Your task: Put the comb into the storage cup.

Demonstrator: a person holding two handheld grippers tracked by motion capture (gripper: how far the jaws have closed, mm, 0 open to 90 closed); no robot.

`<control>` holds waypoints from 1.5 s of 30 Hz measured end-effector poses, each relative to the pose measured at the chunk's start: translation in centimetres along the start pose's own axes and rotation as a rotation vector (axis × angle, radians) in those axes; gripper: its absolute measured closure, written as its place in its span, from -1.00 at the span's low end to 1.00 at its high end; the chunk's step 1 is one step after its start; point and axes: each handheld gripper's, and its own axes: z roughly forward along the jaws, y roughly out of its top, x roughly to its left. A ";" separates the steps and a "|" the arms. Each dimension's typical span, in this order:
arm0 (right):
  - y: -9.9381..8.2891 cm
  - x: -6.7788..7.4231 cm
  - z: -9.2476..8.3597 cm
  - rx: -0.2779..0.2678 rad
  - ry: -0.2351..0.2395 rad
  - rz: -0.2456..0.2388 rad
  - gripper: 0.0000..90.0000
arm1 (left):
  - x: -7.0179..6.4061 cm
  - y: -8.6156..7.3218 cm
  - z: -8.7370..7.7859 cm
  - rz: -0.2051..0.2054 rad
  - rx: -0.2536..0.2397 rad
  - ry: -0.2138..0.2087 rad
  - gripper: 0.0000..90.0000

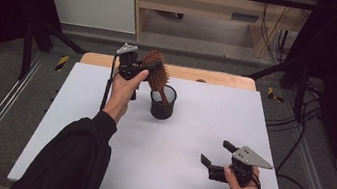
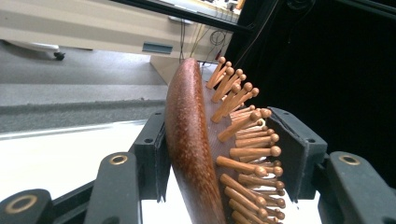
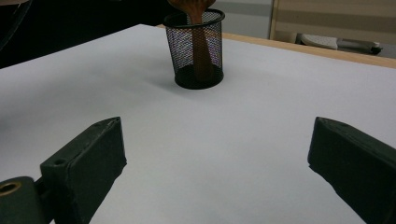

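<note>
- In the upper middle of the high view, my left gripper (image 1: 152, 69) was clamped on the head of the wooden hairbrush (image 1: 156, 72), whose handle stood inside the black mesh cup (image 1: 162, 104).
- I judged the brush stiff and light; its smooth back could slip, so gripping across back and bristles suited it.
- My right gripper (image 1: 213, 154), lower right, stood released and held nothing.
- The handle's end was hard to make out through the mesh.
</note>
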 end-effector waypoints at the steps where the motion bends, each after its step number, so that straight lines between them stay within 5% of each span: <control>1: 0.0 0.0 0.0 0.001 0.000 0.000 -0.90 | 0.0 0.0 0.0 0.002 0.001 0.001 -0.02; 45: -0.1 0.2 0.3 0.019 0.022 -0.006 -0.91 | 0.2 -0.3 0.0 0.048 0.015 0.051 -0.17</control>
